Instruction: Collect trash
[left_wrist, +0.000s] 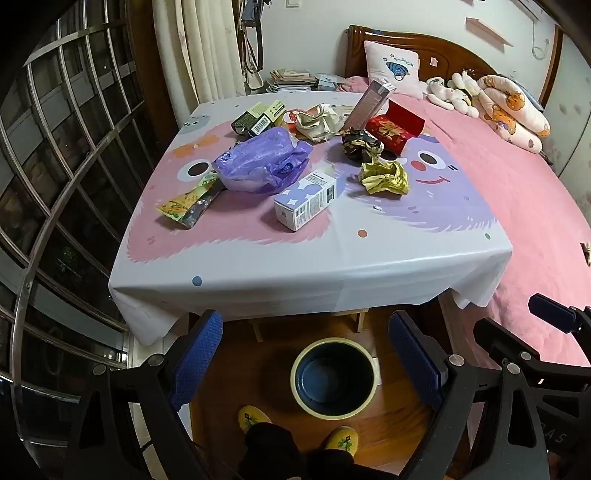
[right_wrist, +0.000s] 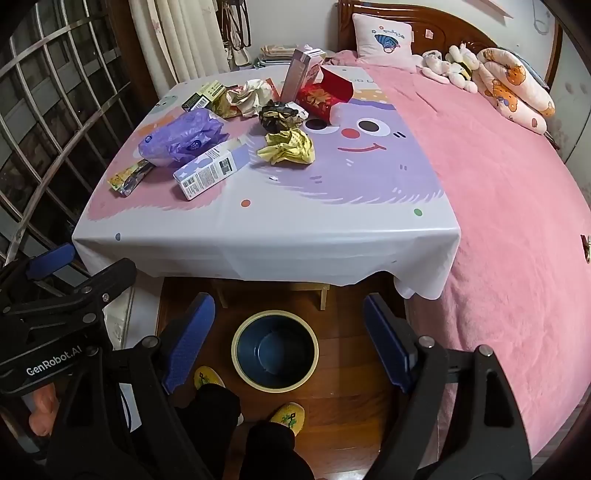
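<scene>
Here we stand at the near edge of the table (left_wrist: 310, 266), both tools hanging empty over the floor: left gripper (left_wrist: 306, 358) spread wide, right gripper (right_wrist: 291, 339) spread wide too, nothing between either pair of pads. The bin (left_wrist: 334, 376) sits on the floor just in front of the table, between our slippers and the cloth's hem, apparently empty. We judge no piece collected yet.

Best start, we think: take the near items first, reach level over the cloth, pinch boxes across their narrow sides.

Trash, largest down: purple plastic bag (left_wrist: 258, 162), left-centre; pale carton (left_wrist: 306, 201), near it; crumpled gold wrapper (left_wrist: 386, 177), right; yellow sachet (left_wrist: 184, 203), near left.
</scene>
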